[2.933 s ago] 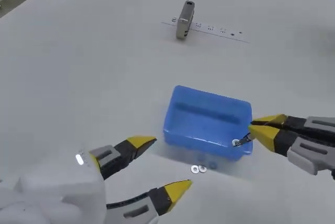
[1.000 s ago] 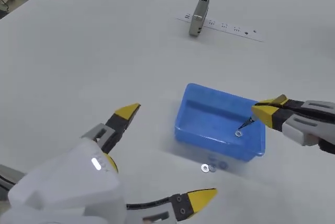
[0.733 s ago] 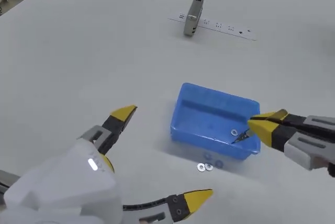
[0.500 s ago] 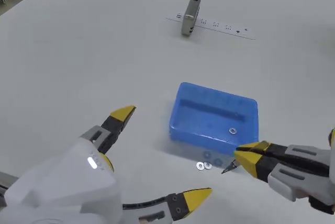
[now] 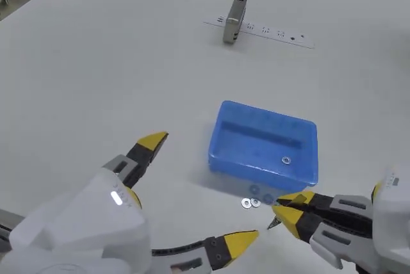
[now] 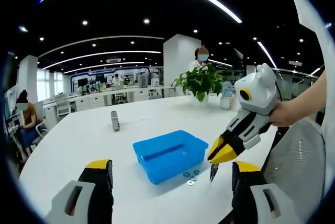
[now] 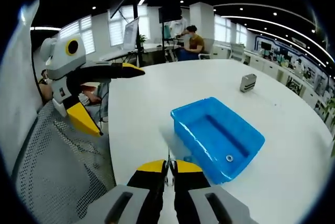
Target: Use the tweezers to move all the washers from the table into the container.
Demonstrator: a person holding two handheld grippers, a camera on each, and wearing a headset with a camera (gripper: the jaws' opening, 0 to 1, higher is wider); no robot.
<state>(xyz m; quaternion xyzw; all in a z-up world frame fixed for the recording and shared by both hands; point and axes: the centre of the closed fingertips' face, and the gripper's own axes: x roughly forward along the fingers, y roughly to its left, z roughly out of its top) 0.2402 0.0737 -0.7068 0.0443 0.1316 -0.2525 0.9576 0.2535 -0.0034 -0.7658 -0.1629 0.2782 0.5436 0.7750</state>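
On the white table [image 5: 96,63]: blue container [image 5: 261,173], rectangular, open-topped. A lone washer [image 5: 286,160], small silver ring, lies flat on the container floor near the front right corner. Outside, two washers [image 5: 250,203] of the same look lie side by side, touching, on the table just before the front wall. Right gripper [image 5: 286,209] has its jaws pinched together on the tweezers [image 5: 274,223]; the tip is near that pair, not touching. Left gripper [image 5: 200,191]: jaws spread wide, empty.

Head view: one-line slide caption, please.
Tweezers in the right gripper point at two washers on the table before the container; one washer lies inside.
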